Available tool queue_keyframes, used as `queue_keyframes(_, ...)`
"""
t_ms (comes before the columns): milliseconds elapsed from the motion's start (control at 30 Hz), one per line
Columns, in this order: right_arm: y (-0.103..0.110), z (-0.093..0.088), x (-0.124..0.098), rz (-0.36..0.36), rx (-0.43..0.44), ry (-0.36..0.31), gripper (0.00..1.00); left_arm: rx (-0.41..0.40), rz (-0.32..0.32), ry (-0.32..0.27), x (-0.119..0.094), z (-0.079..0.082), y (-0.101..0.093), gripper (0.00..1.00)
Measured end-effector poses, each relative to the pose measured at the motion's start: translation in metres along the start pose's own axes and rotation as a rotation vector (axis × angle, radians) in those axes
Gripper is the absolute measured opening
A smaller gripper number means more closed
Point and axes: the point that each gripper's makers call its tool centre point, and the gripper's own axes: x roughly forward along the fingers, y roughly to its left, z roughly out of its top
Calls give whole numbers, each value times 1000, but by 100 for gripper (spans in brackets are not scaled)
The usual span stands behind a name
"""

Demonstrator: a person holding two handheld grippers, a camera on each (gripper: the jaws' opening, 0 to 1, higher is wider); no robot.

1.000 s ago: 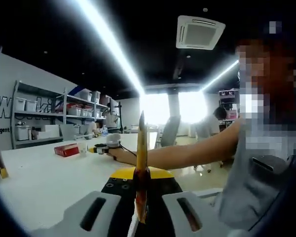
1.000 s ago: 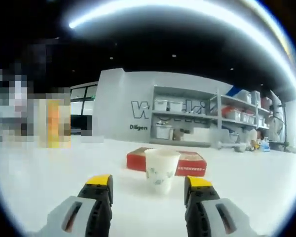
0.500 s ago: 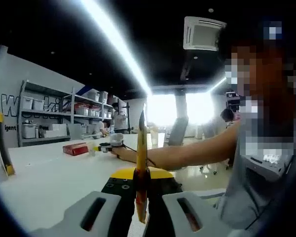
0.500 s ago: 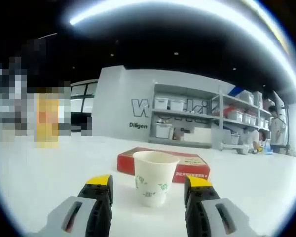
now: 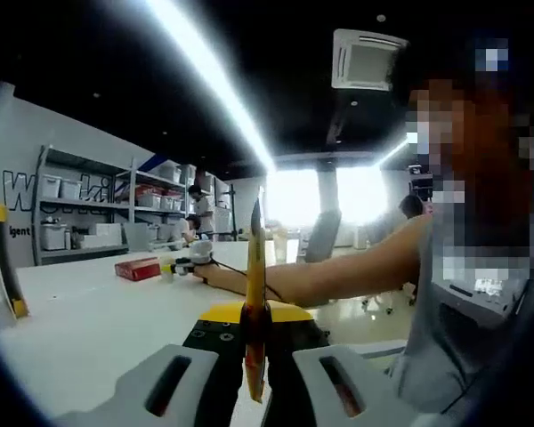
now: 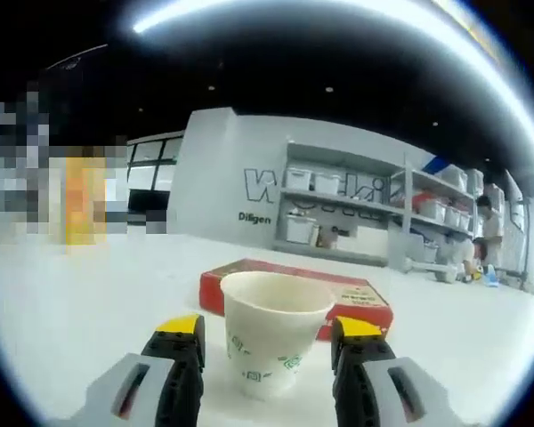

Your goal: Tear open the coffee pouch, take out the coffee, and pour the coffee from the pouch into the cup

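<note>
- Here, the left gripper (image 5: 254, 360) has its fingers clenched on the pouch (image 5: 254, 294), a thin yellow sachet seen edge-on, standing upright above the desk (image 5: 89, 320).
- In the left gripper view, a person's bare arm (image 5: 338, 276) reaches out across the desk toward a small cluster far off: the right gripper (image 5: 189, 265), the cup (image 5: 166, 266) and the box (image 5: 136, 268). At that distance I cannot tell whether anything there touches.
- In the right gripper view, the right gripper (image 6: 267, 342) has its fingers released and spread, with the cup (image 6: 269, 342) standing upright on the desk (image 6: 62, 302) between the yellow-tipped fingers (image 6: 180, 338). The cup seems just clear of both, though the view is too distorted to be sure.
- The cup is white paper with a green print, its mouth open and facing up.
- The red box (image 6: 356, 307) lies flat just behind the cup.
- Shelves (image 6: 356, 213) with white bins stand against the grey wall beyond the desk.
</note>
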Motion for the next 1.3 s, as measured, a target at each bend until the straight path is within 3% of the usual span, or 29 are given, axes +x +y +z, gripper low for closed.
queue_keyframes(900, -1, -12, 11, 33, 18, 58, 51, -30, -3, 17, 2, -11, 12, 10)
queue_keyframes(1300, 11, -7, 0, 52, 13, 42, 45, -24, 12, 22, 1, -12, 15, 10)
